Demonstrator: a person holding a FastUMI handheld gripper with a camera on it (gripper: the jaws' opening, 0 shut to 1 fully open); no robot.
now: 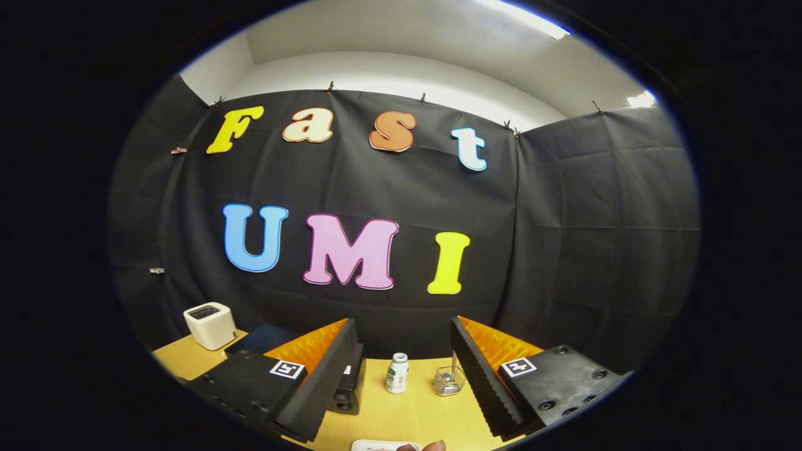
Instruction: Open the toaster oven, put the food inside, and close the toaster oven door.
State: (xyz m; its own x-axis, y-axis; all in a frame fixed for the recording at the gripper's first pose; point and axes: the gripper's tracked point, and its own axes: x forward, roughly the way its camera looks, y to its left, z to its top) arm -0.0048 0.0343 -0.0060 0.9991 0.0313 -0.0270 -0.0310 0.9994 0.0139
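Between your gripper's (pixel 403 376) two fingers, which stand wide apart and hold nothing, you see a stretch of light wooden tabletop (pixel 407 416). A small white bottle (pixel 396 373) with a white cap and a green label stands upright on it, roughly midway between the fingers and beyond their tips. Just to its right, close against the right finger, sits a small clear container (pixel 449 379) with a thin upright piece rising from it; what it contains cannot be determined. Beside the inner face of the left finger you find a dark boxy object (pixel 349 385) with round features on its lower front; you cannot tell from this view whether it is the toaster oven. Farther left, beyond the left finger and near the booth wall, a white cube-shaped appliance (pixel 210 325) with a dark slot in its top rests on the table, and a dark blue flat item (pixel 263 338) lies next to it. Nearest to you, below the fingers, the rim of a white dish (pixel 376 445) shows, and a fingertip (pixel 433 446) lies at its right end. Whether the dish carries the food cannot be determined.
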